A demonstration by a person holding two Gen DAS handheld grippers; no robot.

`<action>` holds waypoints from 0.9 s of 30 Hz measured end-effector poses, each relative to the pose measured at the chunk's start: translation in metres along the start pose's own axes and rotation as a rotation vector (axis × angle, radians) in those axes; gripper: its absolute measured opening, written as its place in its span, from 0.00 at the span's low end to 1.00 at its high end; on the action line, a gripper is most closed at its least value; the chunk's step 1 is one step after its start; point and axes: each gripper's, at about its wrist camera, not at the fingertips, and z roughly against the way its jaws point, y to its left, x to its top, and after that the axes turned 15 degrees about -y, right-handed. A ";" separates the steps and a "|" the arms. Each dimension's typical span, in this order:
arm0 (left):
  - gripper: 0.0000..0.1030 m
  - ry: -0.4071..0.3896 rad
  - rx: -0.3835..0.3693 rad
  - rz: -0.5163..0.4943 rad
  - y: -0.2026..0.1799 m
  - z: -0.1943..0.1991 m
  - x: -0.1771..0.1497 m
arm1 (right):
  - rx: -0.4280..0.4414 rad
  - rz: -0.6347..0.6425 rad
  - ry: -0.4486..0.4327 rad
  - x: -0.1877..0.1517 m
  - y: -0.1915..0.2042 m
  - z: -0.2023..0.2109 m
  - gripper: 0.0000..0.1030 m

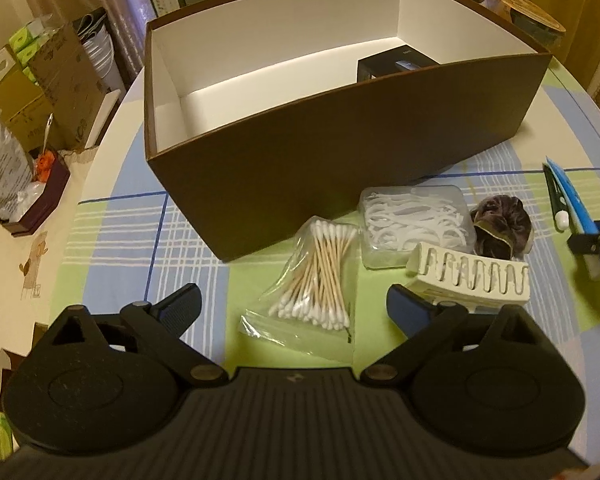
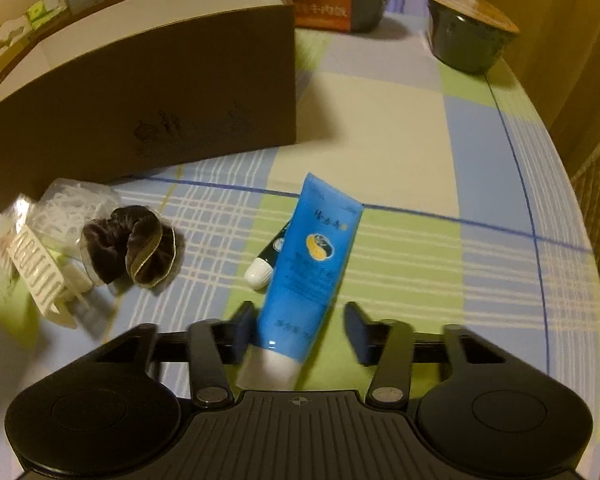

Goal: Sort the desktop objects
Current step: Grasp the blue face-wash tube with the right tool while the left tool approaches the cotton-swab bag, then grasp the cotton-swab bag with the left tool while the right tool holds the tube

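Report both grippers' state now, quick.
Left gripper: open, holding nothing.
Right gripper: open around the blue tube, not yet clamped.

Dim warm indoor light; fisheye bending at edges; motion blur left side of right-wrist view.

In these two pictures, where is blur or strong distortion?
Left wrist view: mostly sharp; the brown box bows from the fisheye, and the far right edge smears. Right wrist view: the hair clip at the left edge is streaked, and the right gripper looks slightly blurred.
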 end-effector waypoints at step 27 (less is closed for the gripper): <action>0.22 0.048 -0.182 -0.053 0.010 -0.037 -0.016 | 0.037 -0.136 -0.009 -0.006 -0.030 0.014 0.37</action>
